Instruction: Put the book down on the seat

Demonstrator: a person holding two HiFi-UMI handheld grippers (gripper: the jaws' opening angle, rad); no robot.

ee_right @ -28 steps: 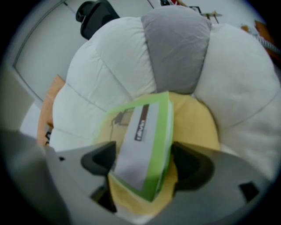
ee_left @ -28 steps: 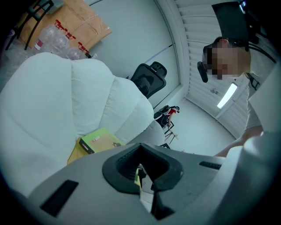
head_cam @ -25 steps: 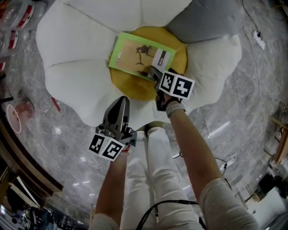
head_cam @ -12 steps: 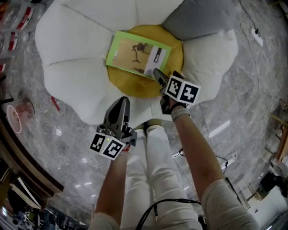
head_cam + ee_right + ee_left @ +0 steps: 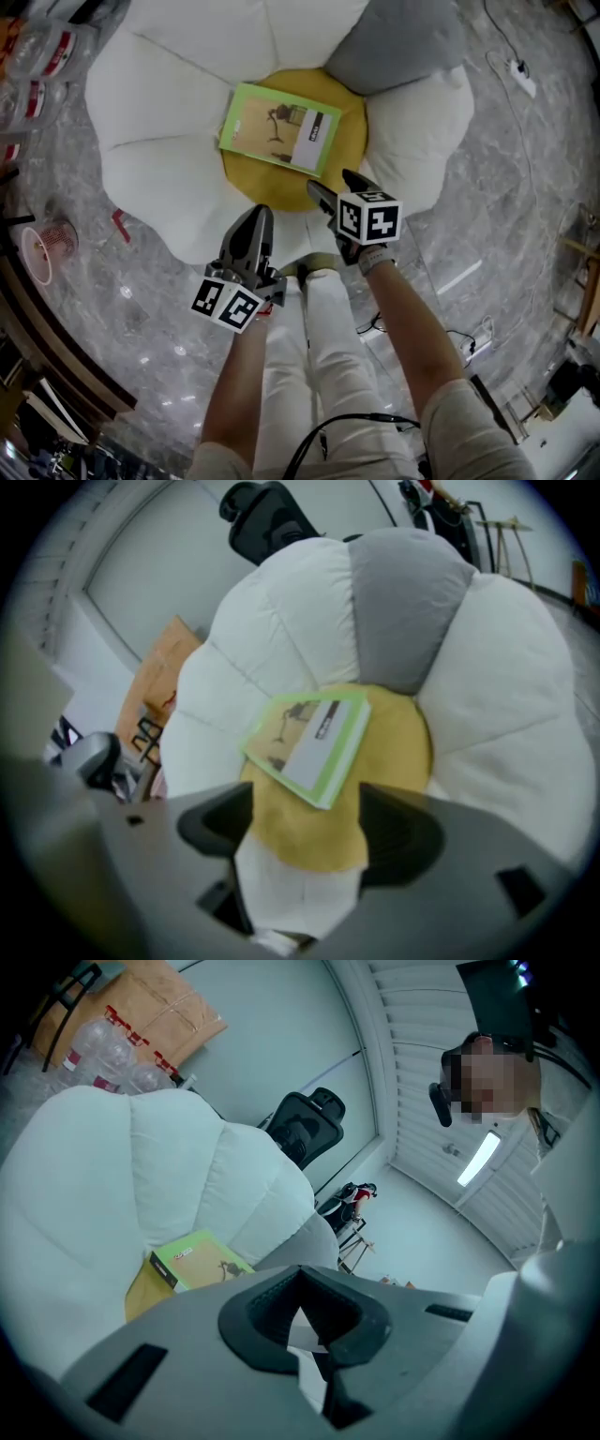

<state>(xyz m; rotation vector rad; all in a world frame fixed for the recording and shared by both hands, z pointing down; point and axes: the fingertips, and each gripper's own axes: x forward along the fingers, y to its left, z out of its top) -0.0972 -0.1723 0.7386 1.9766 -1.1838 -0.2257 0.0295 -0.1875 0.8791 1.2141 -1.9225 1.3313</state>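
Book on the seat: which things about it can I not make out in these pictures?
- Cover print on the book: too small in head view, blurred in right gripper view.
- Its underside: hidden in every view, flat on the seat.
- Its near edge: left gripper view, behind the left gripper.

Dim, cool light; fisheye-warped, dark-vignetted edges.
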